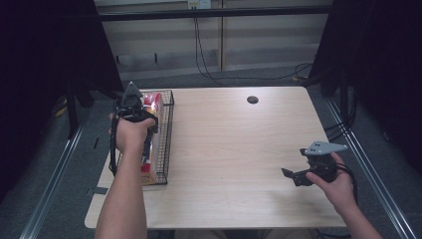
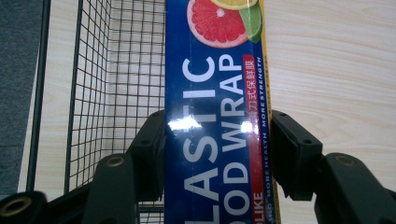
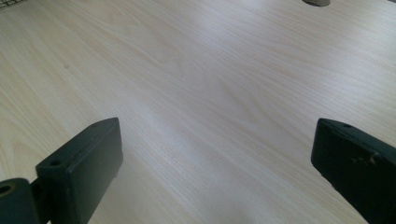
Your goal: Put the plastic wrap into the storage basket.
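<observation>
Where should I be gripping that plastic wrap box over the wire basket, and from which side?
Grip the plastic wrap box across its narrow width, on the two long side faces near mid-length, coming from above its printed face. It is long and slim, so the short span fits between the jaws. The left gripper already clamps it that way over the wire basket. The right gripper is open over the table.

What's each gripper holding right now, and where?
Left gripper clamps the plastic wrap box across its long sides, over the wire basket. Right gripper holds nothing.
</observation>
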Motion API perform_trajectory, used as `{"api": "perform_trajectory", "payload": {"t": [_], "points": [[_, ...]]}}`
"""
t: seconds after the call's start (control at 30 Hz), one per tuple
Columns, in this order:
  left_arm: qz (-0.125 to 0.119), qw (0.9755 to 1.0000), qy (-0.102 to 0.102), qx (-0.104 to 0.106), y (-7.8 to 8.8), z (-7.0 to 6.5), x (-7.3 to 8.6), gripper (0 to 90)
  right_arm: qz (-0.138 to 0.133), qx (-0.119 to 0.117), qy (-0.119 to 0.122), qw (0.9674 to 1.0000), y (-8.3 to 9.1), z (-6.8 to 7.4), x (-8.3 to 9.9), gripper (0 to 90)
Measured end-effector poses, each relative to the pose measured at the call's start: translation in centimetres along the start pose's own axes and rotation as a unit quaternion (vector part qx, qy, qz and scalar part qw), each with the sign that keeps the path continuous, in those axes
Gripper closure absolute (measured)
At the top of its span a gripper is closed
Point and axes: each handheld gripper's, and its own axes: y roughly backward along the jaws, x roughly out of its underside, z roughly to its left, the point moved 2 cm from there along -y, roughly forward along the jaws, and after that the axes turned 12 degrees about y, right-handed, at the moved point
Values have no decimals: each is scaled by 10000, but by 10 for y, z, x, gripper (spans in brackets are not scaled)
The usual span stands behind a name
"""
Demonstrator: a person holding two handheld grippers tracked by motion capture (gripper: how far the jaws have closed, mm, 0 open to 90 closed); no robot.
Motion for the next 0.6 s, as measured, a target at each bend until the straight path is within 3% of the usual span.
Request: {"api": "perform_trajectory", "payload": {"t": [0.13, 0.17, 0.23, 0.43, 0.6], "points": [[16, 10000, 69, 5, -5, 2, 1, 445, -2, 5, 6, 10000, 0, 0, 0, 20], [16, 10000, -11, -57, -5, 4, 0, 445, -1, 7, 8, 10000, 0, 0, 0, 20], [13, 9999, 102, -13, -7, 4, 1, 445, 9, 14, 7, 10000, 0, 0, 0, 20], [40, 10000, 50, -9, -9, 10, 1, 445, 31, 47, 16, 10000, 0, 0, 1, 20], [71, 9998, 167, -65, -15, 17, 4, 445, 6, 33, 33, 10000, -1, 0, 1, 20]]}}
